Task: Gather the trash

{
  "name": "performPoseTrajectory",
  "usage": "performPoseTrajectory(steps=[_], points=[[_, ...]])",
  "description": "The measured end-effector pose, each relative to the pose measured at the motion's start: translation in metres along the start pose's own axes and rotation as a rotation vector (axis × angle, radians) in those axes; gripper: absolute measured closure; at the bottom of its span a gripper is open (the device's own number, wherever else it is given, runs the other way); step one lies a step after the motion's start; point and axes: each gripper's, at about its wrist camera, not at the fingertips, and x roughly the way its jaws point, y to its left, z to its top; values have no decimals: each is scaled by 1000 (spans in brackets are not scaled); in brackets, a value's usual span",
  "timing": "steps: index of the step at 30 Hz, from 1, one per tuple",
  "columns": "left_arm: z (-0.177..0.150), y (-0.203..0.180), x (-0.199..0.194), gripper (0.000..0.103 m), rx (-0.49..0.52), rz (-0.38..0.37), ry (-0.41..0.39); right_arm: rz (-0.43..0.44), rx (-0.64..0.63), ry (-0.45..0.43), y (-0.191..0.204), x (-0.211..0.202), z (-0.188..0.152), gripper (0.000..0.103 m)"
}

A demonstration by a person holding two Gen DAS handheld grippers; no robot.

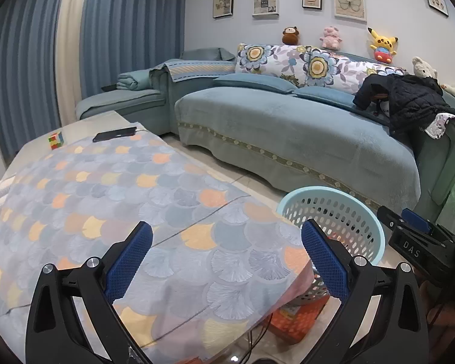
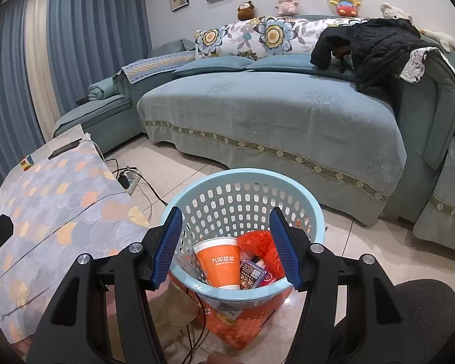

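Note:
A light blue perforated basket [image 2: 242, 176] stands on an orange box [image 2: 242, 324] on the floor. Inside it lie an orange paper cup [image 2: 220, 265], a crumpled red wrapper [image 2: 257, 241] and a dark packet [image 2: 253, 273]. My right gripper [image 2: 226, 212] hangs open just above the basket's mouth, with nothing between its blue pads. My left gripper [image 1: 227, 227] is open over the table's patterned cloth [image 1: 136, 182], holding nothing. The basket [image 1: 333, 192] shows to its right, past the table's corner.
A phone [image 1: 115, 134] and a puzzle cube [image 1: 56, 140] lie at the table's far end. A blue sofa [image 1: 288, 136] with a black jacket [image 1: 409, 97] runs behind. A power strip with cables [image 2: 127, 179] lies on the floor. A black chair seat [image 2: 424, 312] is at lower right.

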Motion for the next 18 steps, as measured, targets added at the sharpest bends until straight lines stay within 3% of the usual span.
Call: performPoseTrajectory(steps=[18], points=[[0, -1, -2, 8, 7, -10, 4, 4, 6, 4, -2, 0, 0, 47]])
